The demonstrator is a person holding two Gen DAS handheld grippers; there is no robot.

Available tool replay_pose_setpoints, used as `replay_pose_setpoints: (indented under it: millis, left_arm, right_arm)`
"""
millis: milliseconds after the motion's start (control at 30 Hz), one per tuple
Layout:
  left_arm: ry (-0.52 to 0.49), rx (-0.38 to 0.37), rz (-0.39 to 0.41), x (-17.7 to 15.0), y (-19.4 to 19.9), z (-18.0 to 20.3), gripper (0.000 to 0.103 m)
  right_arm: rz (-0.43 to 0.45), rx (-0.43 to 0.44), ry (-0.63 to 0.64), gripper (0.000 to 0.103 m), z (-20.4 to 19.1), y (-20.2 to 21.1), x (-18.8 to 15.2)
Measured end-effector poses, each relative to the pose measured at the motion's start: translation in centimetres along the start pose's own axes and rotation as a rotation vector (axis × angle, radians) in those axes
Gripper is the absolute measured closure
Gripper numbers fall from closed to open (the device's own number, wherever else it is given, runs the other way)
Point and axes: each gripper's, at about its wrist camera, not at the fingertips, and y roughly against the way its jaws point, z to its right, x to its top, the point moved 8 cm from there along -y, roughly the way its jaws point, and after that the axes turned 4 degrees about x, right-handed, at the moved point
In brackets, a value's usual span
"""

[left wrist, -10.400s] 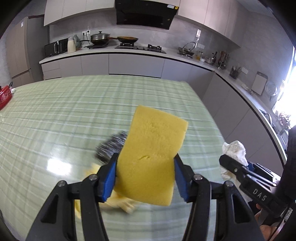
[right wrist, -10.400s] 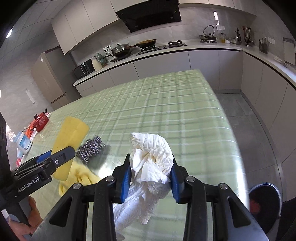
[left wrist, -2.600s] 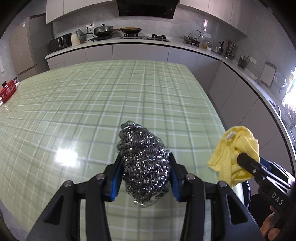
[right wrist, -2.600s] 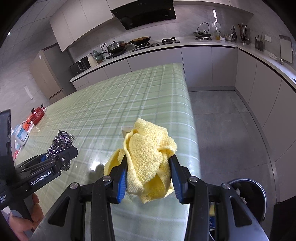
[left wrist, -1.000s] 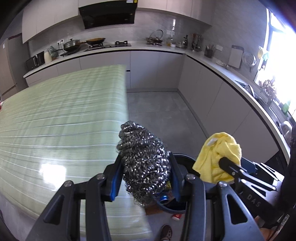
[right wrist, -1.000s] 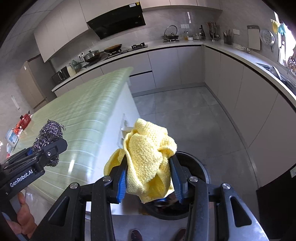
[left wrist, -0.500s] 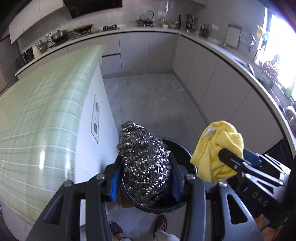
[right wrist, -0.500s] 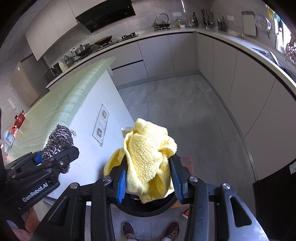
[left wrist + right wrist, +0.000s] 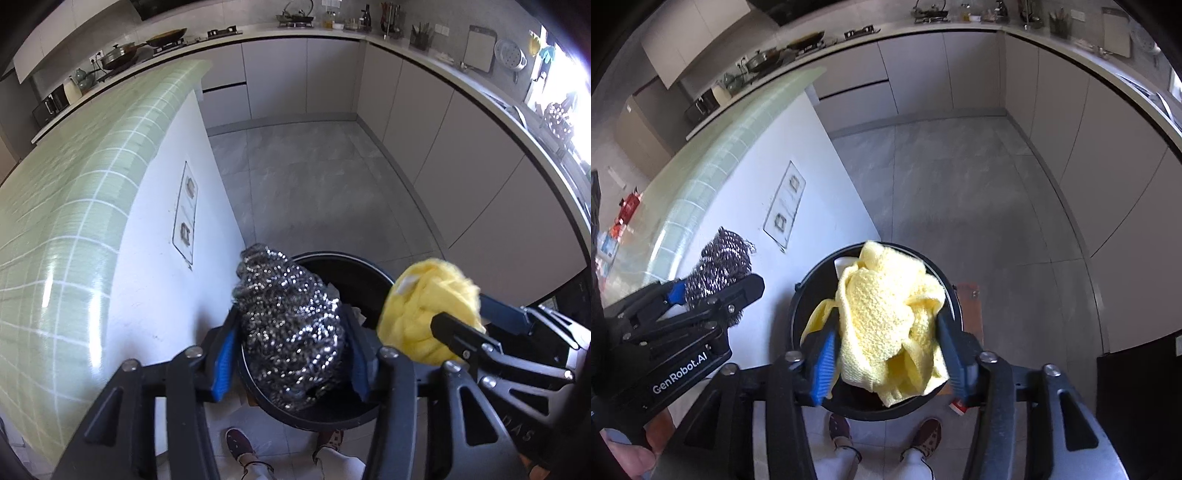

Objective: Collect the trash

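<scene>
Home kitchen: stove (image 9: pixel 221 32), cabinets (image 9: pixel 295 74), kettle (image 9: pixel 297 14).

Grey tile floor (image 9: pixel 314 177) fills centre. Green-check counter (image 9: pixel 74 192) at 9 o'clock, w/ white end panel (image 9: pixel 159 258) carrying two sockets (image 9: pixel 186 210). Grey cabinets (image 9: pixel 424 118) curve 12 to 3 o'clock under a pale worktop. Hob w/ pans (image 9: pixel 155 40) at 11. Bright window (image 9: pixel 569 74) at 2 o'clock.
</scene>
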Motion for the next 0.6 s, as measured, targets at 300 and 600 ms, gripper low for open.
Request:
replay_pose_setpoints:
  millis: [300, 600]
  left_arm:
    - [-0.005, 0.034, 0.004, 1.6, 0.6, -0.1, 0.028]
    - [0.005, -0.004, 0.104, 3.3, 6.2, -2.7, 0.025]
  right_arm:
    - [0.07, -0.046, -0.032, 0.045, 1.1, 1.4, 2.4]
    - [0.127, -0.049, -0.055, 0.045, -0.6, 4.3, 3.6]
